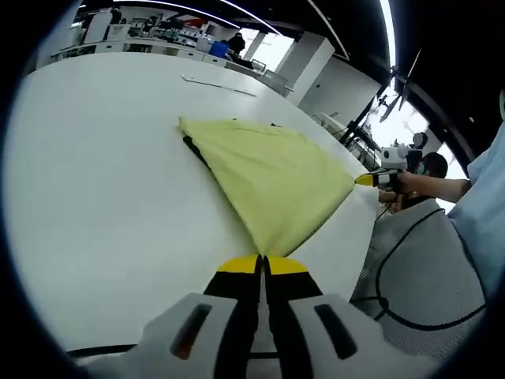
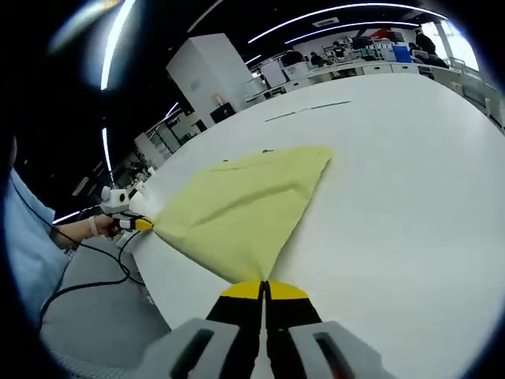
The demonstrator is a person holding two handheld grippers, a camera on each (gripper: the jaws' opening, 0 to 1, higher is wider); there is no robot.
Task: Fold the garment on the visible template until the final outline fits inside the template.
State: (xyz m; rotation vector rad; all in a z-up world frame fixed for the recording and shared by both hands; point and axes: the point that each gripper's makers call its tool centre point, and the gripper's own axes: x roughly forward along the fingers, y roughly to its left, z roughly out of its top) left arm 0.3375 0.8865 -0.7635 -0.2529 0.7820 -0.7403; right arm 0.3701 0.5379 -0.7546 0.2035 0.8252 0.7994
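A pale yellow garment (image 1: 268, 178) lies partly spread on a white table (image 1: 102, 181) and is lifted at two corners. My left gripper (image 1: 262, 262) is shut on the near corner, the cloth fanning away from its yellow tips. My right gripper (image 1: 364, 180) comes in from the right, pinching the other corner. In the right gripper view the same garment (image 2: 237, 209) spreads from my right gripper (image 2: 263, 286), which is shut on it, and my left gripper (image 2: 144, 224) holds the far left corner. A dark edge (image 1: 193, 148) peeks from under the cloth's far side.
The table edge (image 1: 371, 237) runs close by the grippers, with grey floor and a black cable (image 1: 394, 276) beyond. A person's sleeve (image 1: 485, 197) is at the right. A thin strip (image 1: 217, 83) lies far back on the table. Desks and shelves stand beyond.
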